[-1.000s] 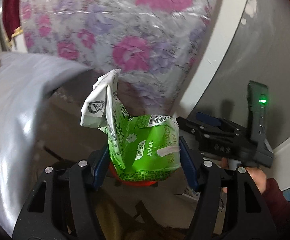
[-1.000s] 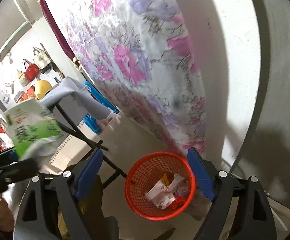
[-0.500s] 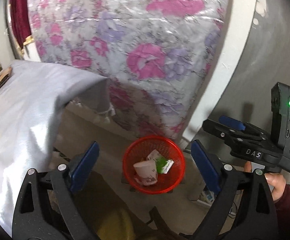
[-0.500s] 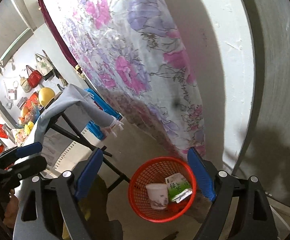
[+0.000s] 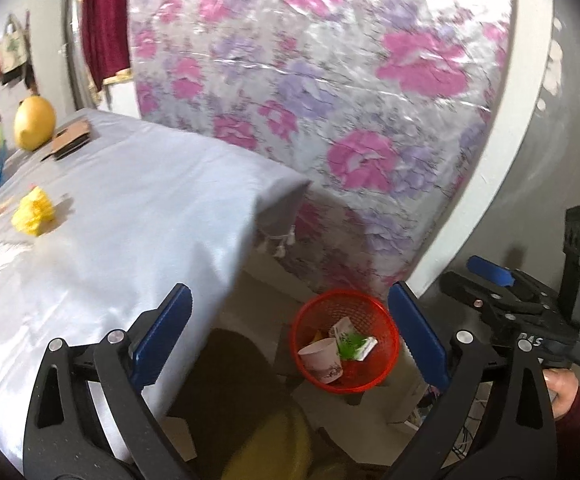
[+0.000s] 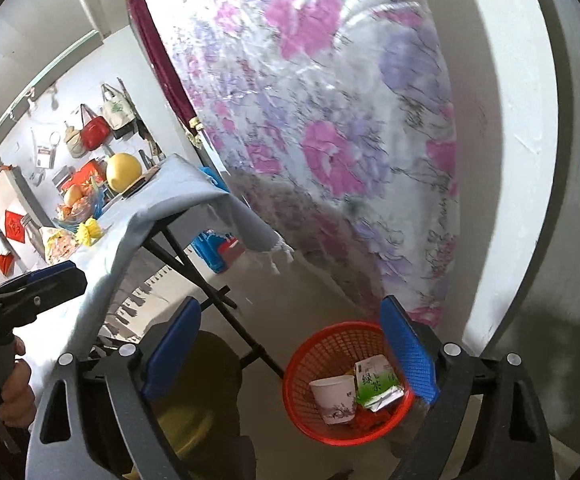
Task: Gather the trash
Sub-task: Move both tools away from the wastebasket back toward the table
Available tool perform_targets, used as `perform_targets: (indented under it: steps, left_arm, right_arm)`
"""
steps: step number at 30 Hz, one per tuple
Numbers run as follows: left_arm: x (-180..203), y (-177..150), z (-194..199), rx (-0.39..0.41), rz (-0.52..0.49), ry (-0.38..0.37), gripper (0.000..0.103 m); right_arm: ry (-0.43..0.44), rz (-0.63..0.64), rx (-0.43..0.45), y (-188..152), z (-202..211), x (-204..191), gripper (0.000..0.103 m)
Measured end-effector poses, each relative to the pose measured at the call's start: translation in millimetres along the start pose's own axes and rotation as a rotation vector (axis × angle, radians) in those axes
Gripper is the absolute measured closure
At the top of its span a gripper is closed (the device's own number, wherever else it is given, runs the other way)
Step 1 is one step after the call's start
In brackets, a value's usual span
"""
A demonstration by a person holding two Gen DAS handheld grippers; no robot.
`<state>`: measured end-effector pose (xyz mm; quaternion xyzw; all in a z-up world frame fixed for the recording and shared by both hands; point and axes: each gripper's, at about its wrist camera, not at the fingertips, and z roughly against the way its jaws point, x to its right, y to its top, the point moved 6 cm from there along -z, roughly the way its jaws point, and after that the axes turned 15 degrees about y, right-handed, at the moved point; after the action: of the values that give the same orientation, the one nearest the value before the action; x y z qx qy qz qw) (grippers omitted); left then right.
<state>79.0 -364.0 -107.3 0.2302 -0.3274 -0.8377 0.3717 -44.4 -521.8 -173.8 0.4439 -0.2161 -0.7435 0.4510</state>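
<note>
green carton point(image 5: 352, 342) in red basket point(image 5: 386, 320) | below left tool point(image 5: 290, 334), jaws just opened, empty

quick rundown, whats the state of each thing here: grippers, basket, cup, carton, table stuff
left gripper: open, nothing between the jaws, which have just been opening
right gripper: open, empty, jaws just opened further
basket: upright on the floor, holding trash
cup: in the basket, tilted
carton: crumpled, in the basket beside the cup
yellow wad: crumpled, lying on the table
tablecloth: draped over the table edge
</note>
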Motion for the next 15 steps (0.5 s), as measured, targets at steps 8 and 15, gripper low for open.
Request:
perform_targets:
  steps: [8,15]
  left_arm:
    - [-61,-7,20,0.041,0.076,0.102,0.008]
    - [-150,-24,34,0.053,0.180,0.240,0.007]
  right_arm:
    - [0.011,0.042,-0.005,5,2,-22,0.013]
    - [0.024,0.100,-0.048,2,-9,-56,0.012]
